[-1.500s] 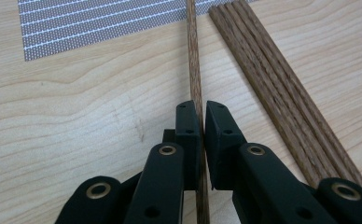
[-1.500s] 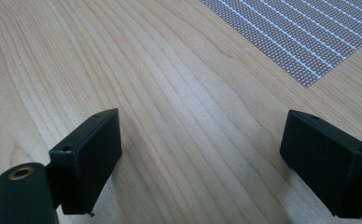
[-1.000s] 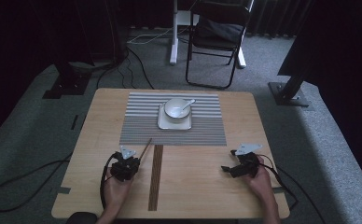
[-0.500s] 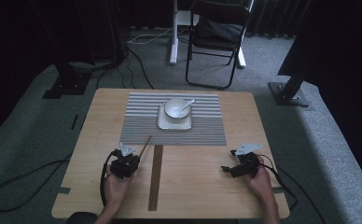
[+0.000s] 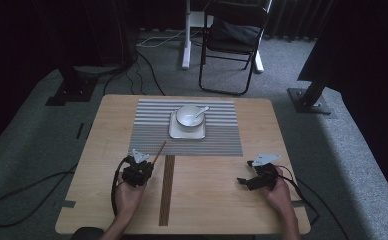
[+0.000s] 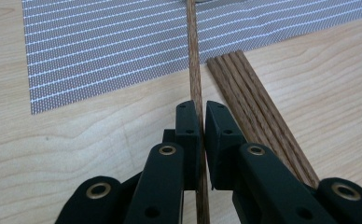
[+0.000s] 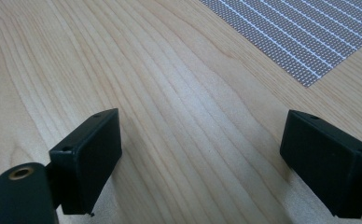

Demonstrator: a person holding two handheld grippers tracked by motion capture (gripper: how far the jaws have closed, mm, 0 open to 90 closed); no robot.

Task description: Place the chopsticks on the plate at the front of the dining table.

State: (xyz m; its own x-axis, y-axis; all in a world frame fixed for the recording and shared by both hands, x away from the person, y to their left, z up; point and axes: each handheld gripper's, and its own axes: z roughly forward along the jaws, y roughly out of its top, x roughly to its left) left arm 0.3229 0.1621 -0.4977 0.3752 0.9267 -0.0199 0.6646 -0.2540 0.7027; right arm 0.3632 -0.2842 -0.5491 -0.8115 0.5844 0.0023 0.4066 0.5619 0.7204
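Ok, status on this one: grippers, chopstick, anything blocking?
Left gripper shut on thin brown wooden chopstick. Right gripper open over bare table. Remaining chopsticks alongside; nothing blocking.

jaws: right gripper wide apart, nothing between them
surface: pale wooden table beneath
far corner: grey striped mat, upper right

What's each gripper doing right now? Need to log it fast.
Left gripper: shut on one wooden chopstick.
Right gripper: open, nothing between its jaws, above the table.
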